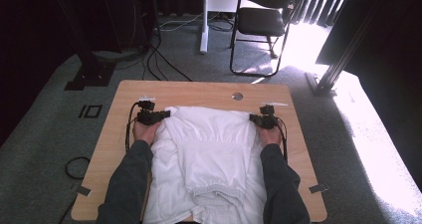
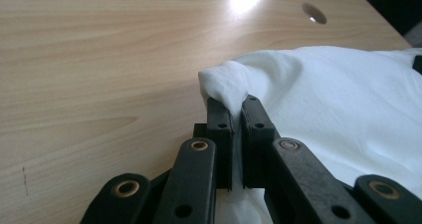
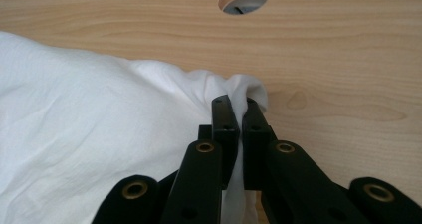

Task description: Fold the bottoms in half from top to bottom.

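Note:
A white garment (image 1: 209, 154) lies partly folded on the wooden table (image 1: 199, 90), its far edge stretched between both hands. My left gripper (image 1: 166, 114) pinches the garment's far left corner; in the left gripper view the black jaws are shut on a bunched fold of white garment (image 2: 226, 84). At the far right corner my right gripper (image 1: 253, 118) does the same. The right gripper view shows the cloth corner (image 3: 244, 87) squeezed between its closed jaws. A folded-over layer with a gathered hem (image 1: 219, 191) rests on the garment's middle.
A round cable hole (image 1: 237, 96) sits in the table just beyond the garment. A black chair (image 1: 263, 22) and a white desk leg (image 1: 203, 20) stand on the carpet behind. Cables trail on the floor at the left (image 1: 77, 167).

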`<state>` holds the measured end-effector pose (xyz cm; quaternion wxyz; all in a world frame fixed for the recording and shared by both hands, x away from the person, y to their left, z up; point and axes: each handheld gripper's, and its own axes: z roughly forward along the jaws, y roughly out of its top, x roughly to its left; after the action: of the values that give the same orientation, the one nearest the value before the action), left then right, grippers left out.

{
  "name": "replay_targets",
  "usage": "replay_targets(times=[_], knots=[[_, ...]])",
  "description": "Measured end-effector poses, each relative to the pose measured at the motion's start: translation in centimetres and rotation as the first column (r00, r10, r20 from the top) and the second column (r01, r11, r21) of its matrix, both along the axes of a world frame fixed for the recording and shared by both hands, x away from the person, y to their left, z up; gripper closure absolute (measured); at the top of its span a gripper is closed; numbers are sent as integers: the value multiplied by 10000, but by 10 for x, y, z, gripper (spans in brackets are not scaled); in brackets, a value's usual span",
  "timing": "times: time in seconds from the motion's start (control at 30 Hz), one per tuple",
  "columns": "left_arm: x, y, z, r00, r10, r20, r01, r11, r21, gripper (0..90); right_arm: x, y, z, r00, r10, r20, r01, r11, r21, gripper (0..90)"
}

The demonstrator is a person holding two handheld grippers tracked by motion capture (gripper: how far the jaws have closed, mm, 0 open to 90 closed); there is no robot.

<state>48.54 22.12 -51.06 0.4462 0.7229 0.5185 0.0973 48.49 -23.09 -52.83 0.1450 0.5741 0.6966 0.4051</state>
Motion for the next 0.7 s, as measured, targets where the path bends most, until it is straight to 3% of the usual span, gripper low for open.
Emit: replay_targets(times=[0.17,0.27,0.37,0.43,0.5,0.7], knots=[[1,-1,15,9995,-99,291,103,9999,-130,868,0,-1,13,9988,82,493,-83,10000,5,884],[0,0,27,9973,-85,724,115,9991,-409,868,1,-1,26,9966,74,819,-74,10000,1,884],[0,1,38,9961,-135,872,183,9983,-547,868,1,0,42,9923,61,1234,-58,10000,-32,884],[-1,1,48,9928,-168,1188,244,9977,-627,868,1,0,54,9871,49,1601,-47,10000,-18,884],[-3,3,58,9893,-156,1449,299,9948,-973,868,-2,1,64,9766,120,2149,-117,9999,-30,884],[-19,-1,80,9768,-711,2020,877,9934,-742,868,-17,0,81,9585,534,2802,-478,9985,-268,882]])
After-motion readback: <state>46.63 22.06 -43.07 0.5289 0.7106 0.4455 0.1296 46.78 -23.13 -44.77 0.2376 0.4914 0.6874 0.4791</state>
